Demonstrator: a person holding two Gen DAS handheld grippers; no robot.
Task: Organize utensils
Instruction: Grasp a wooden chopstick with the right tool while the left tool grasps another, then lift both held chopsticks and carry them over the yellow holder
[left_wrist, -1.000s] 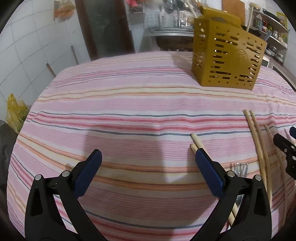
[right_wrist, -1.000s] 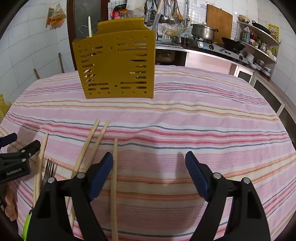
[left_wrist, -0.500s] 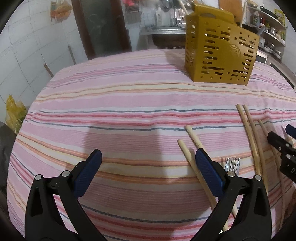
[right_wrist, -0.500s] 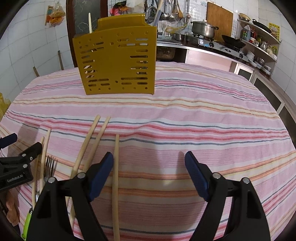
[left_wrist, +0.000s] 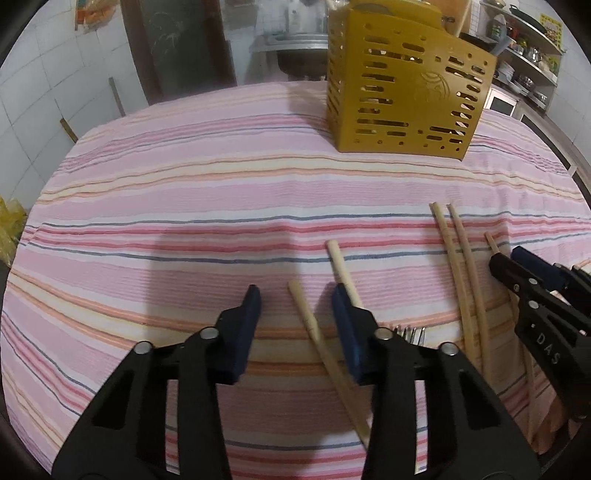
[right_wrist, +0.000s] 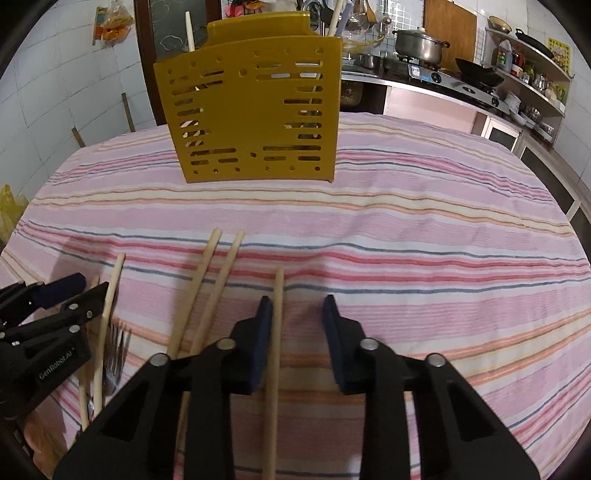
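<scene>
Left gripper (left_wrist: 295, 297) low over the striped tablecloth (left_wrist: 184, 184), fingers parted, gripping nothing; one chopstick (left_wrist: 314, 328) lies between them, a second (left_wrist: 341, 266) runs under the right finger. Right gripper (right_wrist: 297, 308) same pose, fingers apart and unloaded, a single chopstick (right_wrist: 277, 314) just inside its left finger. Two more chopsticks (right_wrist: 205, 288) lie left of that finger. Count: five chopsticks on the cloth, one fork (right_wrist: 116, 343) beside the left gripper. Yellow utensil holder (right_wrist: 251, 110) stands upright ahead of the fingers, well apart, two sticks poking out of it.
</scene>
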